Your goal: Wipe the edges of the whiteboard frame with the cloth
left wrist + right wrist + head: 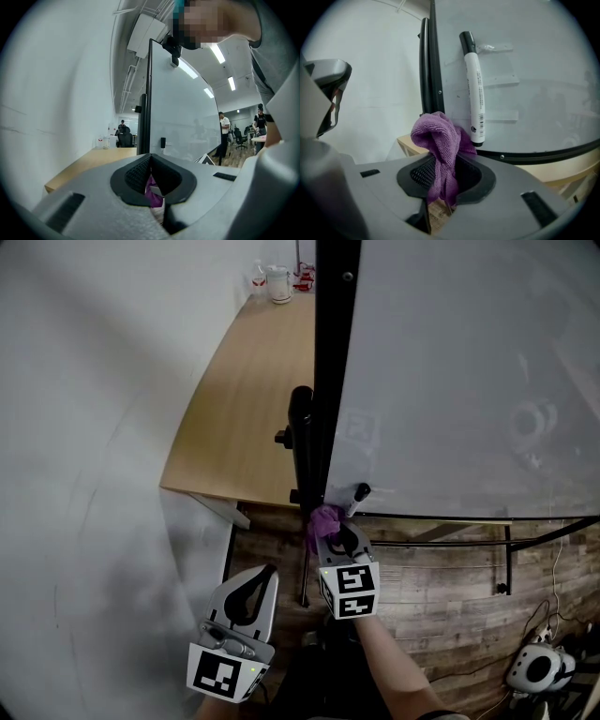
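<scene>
The right gripper (335, 538) has its jaws clamped on a purple cloth (325, 519), and the bunched cloth sits against the lower left corner of the whiteboard frame (333, 381), where the upright edge meets the bottom rail. The left gripper (258, 579) hangs at 7 o'clock from the right one, apart from the board. Its jaws are together on nothing, with only a sliver of purple showing through the gap behind the tips. No wiped stretch can be told from an unwiped one, so with the cloth at a corner I judge the job early or mid-way. The upright edge toward 12 o'clock and the bottom rail toward 3 o'clock both lie open to a pass, and the top and far edges are out of view. Room is tight at 9 o'clock, where a black stand post (302, 442) with knobs runs just beside the upright edge and leaves a narrow slot for the cloth. A marker (474, 89) stuck to the board hangs at 1 o'clock from the cloth, its tip just above the rail, so a sweep toward 3 o'clock could knock it. The desk (244, 399) lies beyond at 11 o'clock and the wall (84, 427) stands well apart at 9 o'clock.
</scene>
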A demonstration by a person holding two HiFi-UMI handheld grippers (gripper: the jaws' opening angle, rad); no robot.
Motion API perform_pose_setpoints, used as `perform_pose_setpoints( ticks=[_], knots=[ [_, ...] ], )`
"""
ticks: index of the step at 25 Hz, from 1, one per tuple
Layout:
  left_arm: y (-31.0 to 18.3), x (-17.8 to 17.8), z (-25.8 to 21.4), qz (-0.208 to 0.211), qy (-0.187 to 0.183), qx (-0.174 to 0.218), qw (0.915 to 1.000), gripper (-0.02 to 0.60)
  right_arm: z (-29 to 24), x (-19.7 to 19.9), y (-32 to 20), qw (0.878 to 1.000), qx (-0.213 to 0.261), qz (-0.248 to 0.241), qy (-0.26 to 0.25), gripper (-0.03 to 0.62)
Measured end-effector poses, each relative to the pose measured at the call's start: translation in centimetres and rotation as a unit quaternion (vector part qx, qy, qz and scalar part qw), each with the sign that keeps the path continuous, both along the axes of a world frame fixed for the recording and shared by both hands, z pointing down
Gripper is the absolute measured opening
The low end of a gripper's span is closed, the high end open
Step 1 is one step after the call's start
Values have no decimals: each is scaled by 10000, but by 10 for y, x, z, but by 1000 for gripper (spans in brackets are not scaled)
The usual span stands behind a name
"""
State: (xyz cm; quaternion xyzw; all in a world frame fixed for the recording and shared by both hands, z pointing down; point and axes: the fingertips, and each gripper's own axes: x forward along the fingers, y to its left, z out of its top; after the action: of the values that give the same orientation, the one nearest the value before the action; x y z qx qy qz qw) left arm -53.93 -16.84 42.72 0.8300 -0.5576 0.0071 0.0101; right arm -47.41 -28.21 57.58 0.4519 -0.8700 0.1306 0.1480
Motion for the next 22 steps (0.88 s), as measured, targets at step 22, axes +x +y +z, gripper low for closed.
perform_pose_setpoints(
  ticks=[22],
  knots=[
    [1, 39, 3, 388, -43, -242, 9989, 18, 6, 80, -5, 9985, 128, 481, 226, 98]
  ],
)
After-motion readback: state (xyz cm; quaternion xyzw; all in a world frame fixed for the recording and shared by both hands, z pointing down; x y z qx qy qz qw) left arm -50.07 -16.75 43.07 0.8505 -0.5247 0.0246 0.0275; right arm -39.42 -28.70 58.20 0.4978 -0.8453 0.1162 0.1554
